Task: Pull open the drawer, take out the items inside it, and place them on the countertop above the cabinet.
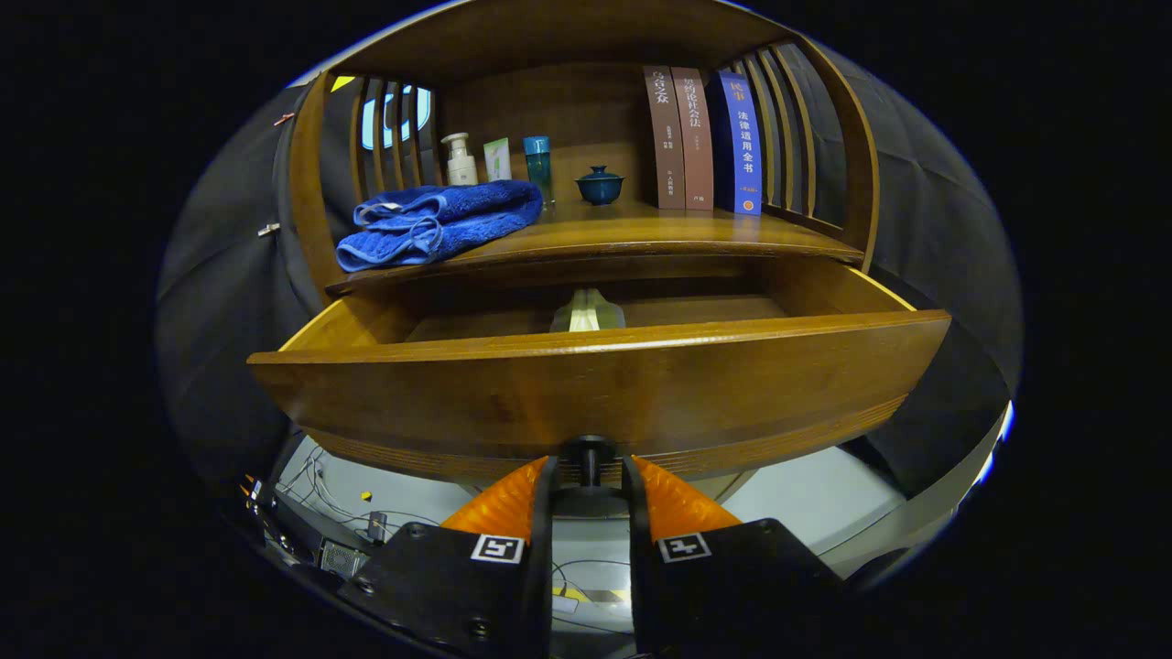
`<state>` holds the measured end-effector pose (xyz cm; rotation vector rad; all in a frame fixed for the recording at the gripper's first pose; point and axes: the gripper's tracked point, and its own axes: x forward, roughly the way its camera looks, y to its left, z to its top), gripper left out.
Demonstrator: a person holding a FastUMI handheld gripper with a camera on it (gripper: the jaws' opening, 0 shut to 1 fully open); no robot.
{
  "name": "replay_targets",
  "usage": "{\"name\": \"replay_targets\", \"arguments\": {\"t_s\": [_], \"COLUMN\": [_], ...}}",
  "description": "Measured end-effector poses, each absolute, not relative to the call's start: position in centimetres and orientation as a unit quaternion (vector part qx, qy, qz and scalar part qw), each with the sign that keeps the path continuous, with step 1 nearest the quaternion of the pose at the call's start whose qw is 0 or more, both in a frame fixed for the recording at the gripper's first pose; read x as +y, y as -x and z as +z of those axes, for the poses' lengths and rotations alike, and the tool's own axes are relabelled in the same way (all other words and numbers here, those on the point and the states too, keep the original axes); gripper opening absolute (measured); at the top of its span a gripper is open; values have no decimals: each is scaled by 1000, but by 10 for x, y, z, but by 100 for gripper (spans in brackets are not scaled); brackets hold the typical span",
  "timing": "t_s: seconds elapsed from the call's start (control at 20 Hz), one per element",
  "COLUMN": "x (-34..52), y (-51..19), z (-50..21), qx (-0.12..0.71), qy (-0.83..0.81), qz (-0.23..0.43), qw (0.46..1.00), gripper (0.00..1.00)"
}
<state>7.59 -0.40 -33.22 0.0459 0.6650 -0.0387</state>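
a: how are the tongs [589,476] seen?
b: closed on the small dark round knob [589,452] of the pulled-out brown wooden drawer [595,384].
a: and inside?
b: a pale tube-like item [586,311] is seen lying, below the wooden counter [641,229].

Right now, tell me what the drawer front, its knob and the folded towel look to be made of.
Drawer front: likely varnished wood, with brown grain and a soft sheen.
Knob: dark and smooth, perhaps metal or plastic; I cannot tell which. The gripper has a finger on each side of it.
Towel: blue terry cloth, going by its fuzzy looped pile and soft folds on the countertop.
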Motion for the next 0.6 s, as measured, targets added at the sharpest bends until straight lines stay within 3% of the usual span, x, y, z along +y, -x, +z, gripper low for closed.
{"name": "replay_targets", "arguments": {"t_s": [0.6], "x": [-3], "y": [-15], "z": [-335], "qx": [357], "qy": [-45], "qz": [-22], "qw": [933], "gripper": [38]}}
